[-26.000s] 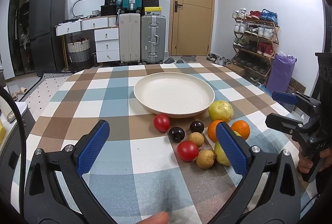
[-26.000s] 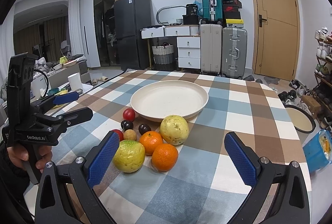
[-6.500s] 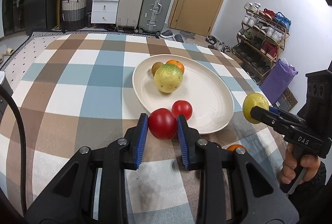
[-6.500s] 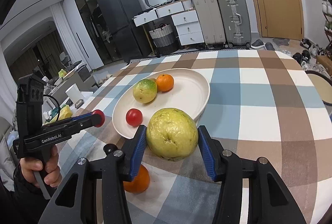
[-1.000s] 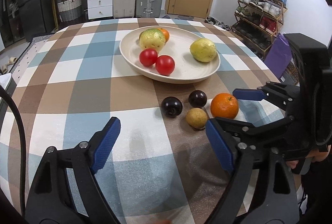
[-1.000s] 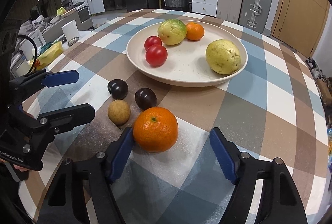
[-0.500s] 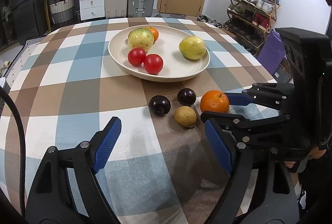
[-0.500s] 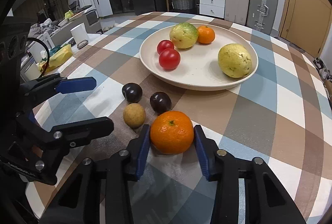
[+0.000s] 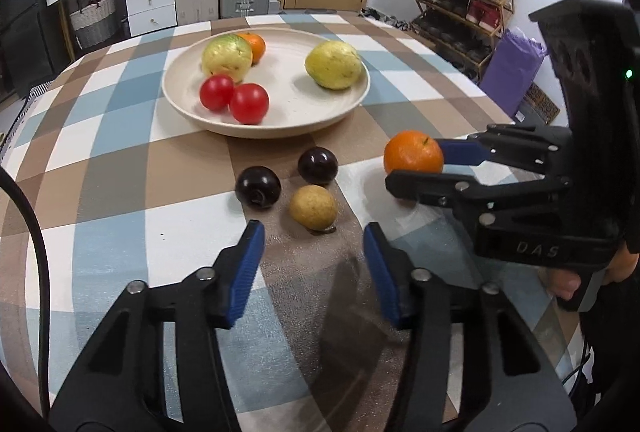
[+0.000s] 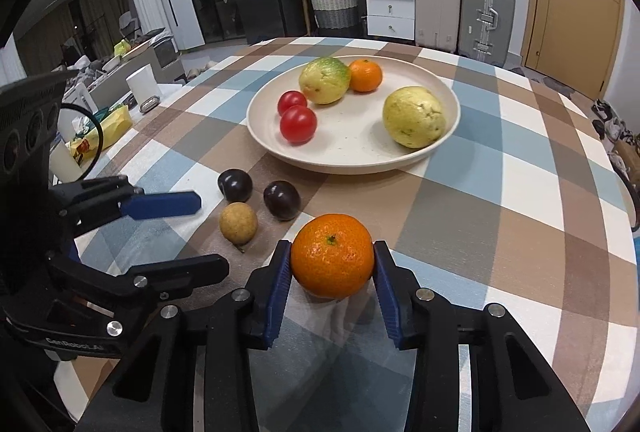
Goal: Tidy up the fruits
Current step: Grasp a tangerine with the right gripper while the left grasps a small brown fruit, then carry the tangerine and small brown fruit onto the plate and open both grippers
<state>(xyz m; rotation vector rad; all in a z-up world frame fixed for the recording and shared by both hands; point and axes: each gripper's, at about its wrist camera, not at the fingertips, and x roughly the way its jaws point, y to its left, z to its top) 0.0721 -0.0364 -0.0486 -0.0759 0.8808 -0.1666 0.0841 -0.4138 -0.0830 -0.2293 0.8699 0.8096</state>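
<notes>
Orange [image 10: 332, 255] in right gripper [image 10: 332, 286] (pads pressing).

the right gripper [image 10: 333, 274] clamps an orange [image 10: 332, 255] on the checked table [image 10: 500, 216], near a tan fruit [image 10: 238, 223] and two plums [image 10: 281, 200], while the left gripper [image 10: 208, 236], jaws closing on nothing, sits left, and a plate [image 10: 448, 100] holds fruit.
</notes>
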